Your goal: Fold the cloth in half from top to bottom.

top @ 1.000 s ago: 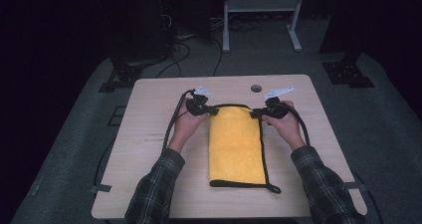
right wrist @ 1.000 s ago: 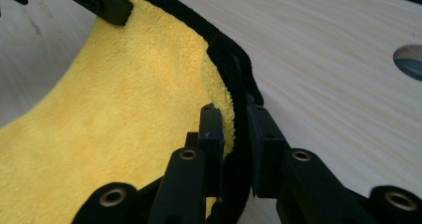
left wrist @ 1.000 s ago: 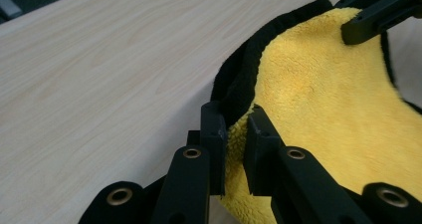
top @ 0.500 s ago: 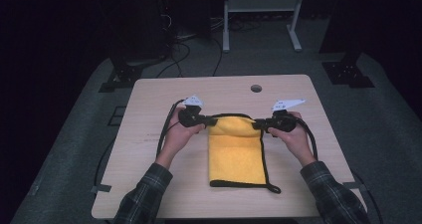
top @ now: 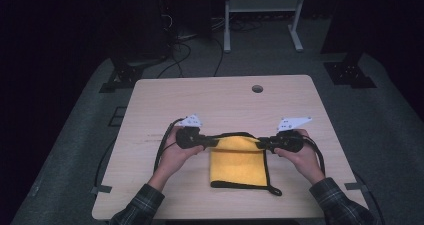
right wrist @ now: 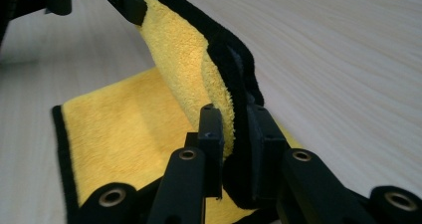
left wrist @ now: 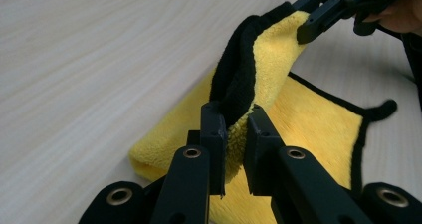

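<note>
The desk [top: 150,110] is a pale wood surface with a round cable hole [top: 257,88] near its far edge. Beyond the far edge, on the grey floor, stand a white frame [top: 260,15] and black equipment with loose cables [top: 170,40]. Nothing on the desk lies between the claws and the cloth.

The yellow cloth [top: 239,162] with black edging lies toward the near edge of the desk, roughly centred between the left and right edges. A small black loop [top: 274,190] projects from its near right corner. Its far edge is lifted off the desk and stretched between the two claws; the near portion lies flat.

The left claw [top: 206,141] is clenched on the far left corner of the cloth. In the left gripper view, its jaws pinch the folded black-edged fabric [left wrist: 238,115] between them, with the right claw gripping the same edge farther off.

The right claw [top: 263,143] is clenched on the far right corner. In the right gripper view, its jaws clamp the black edging and yellow pile [right wrist: 219,79], and the raised edge runs away from them to the left claw.
</note>
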Demonstrator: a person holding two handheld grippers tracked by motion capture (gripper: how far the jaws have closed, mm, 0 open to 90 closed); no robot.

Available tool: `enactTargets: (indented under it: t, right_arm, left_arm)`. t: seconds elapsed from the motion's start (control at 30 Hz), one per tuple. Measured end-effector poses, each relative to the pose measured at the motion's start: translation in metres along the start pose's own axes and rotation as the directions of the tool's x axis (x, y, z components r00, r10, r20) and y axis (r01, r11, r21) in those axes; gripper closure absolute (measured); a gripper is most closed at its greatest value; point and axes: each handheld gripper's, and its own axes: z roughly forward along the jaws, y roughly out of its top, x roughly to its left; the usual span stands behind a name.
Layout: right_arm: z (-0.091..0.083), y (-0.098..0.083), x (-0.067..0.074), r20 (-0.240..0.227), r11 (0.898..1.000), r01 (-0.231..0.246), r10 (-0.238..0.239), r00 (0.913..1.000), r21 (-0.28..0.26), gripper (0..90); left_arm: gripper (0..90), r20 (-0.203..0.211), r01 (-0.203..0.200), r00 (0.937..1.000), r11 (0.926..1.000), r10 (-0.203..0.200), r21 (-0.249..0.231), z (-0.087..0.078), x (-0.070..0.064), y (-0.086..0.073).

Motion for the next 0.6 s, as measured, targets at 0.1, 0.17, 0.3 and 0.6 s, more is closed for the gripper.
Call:
enactTargets:
  t: [0.1,0.17,0.3,0.6]
  right_arm:
    - [-0.003,-0.006,0.01,-0.016,1.0,0.011,-0.01,0.9998,0.005,77.3]
    - [-0.004,-0.011,0.016,-0.022,1.0,0.01,-0.01,0.9997,0.018,77.3]
    - [-0.004,-0.023,0.024,-0.027,0.999,0.012,-0.011,0.9996,0.049,76.9]
    - [0.004,-0.045,0.033,-0.03,0.99,0.024,-0.02,0.9994,0.138,70.4]
  left_arm:
    - [80.7,0.016,0.004,0.9999,1.0,-0.004,0.005,-0.002,-0.008,-0.008]
    - [80.7,0.022,0.0,0.9998,0.9998,0.0,0.018,-0.002,-0.014,-0.013]
    - [80.4,0.042,-0.01,0.9991,0.9987,0.008,0.051,0.002,-0.024,-0.023]
    - [73.9,0.056,-0.001,0.9984,0.9884,-0.008,0.152,0.017,-0.029,-0.043]
